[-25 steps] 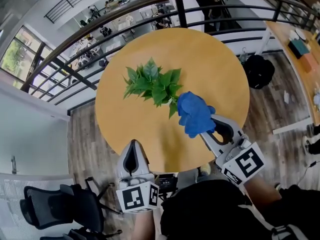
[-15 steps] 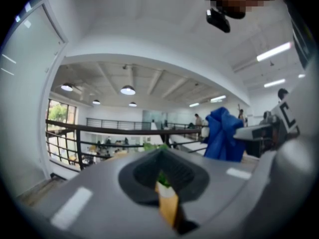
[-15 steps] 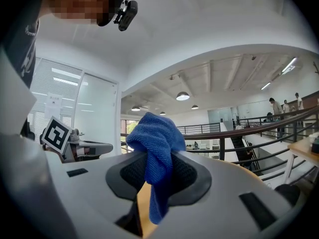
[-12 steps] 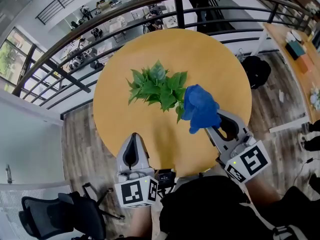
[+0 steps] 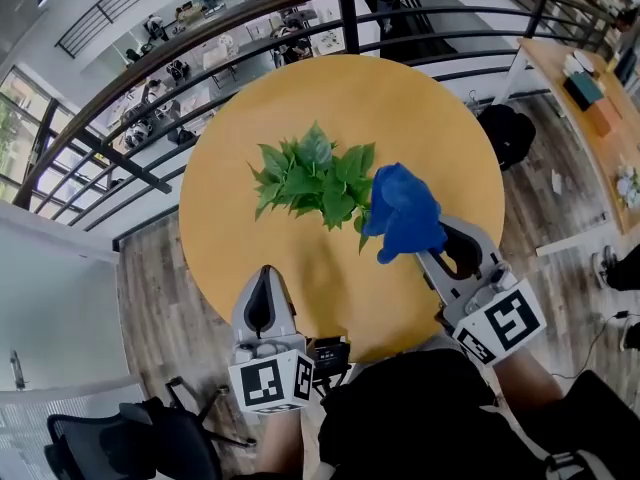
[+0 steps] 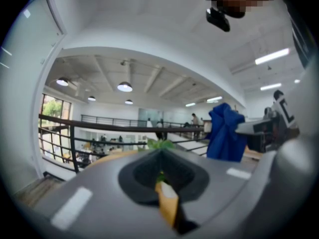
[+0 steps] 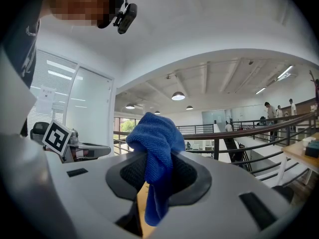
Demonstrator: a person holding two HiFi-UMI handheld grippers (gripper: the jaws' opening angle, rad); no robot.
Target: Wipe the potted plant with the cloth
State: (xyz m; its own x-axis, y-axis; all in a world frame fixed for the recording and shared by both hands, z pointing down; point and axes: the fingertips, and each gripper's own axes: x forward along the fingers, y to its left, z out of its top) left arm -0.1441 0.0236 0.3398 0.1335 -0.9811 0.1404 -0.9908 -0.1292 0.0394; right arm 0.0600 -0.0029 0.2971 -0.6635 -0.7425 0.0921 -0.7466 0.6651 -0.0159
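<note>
A leafy green potted plant [image 5: 312, 181] stands near the middle of the round wooden table [image 5: 420, 118]. My right gripper [image 5: 425, 251] is shut on a bunched blue cloth [image 5: 403, 211], which hangs just right of the plant's leaves, touching or nearly touching them. In the right gripper view the cloth [image 7: 155, 158] droops from between the shut jaws. My left gripper [image 5: 264, 278] is shut with nothing in it, over the table's near edge, below the plant. The left gripper view shows the plant's leaf tips [image 6: 159, 144] just past the jaws and the cloth [image 6: 225, 132] to the right.
A dark metal railing [image 5: 200, 38] curves round the table's far side, with a lower floor beyond it. A black bag [image 5: 502, 133] lies on the wooden floor at the right, and a desk [image 5: 590, 78] stands at the far right. A black office chair [image 5: 130, 448] is at the bottom left.
My right gripper carried the cloth up and to the right, along the plant's right side. The left gripper has crept forward over the table's edge. The plant stands where it was.
</note>
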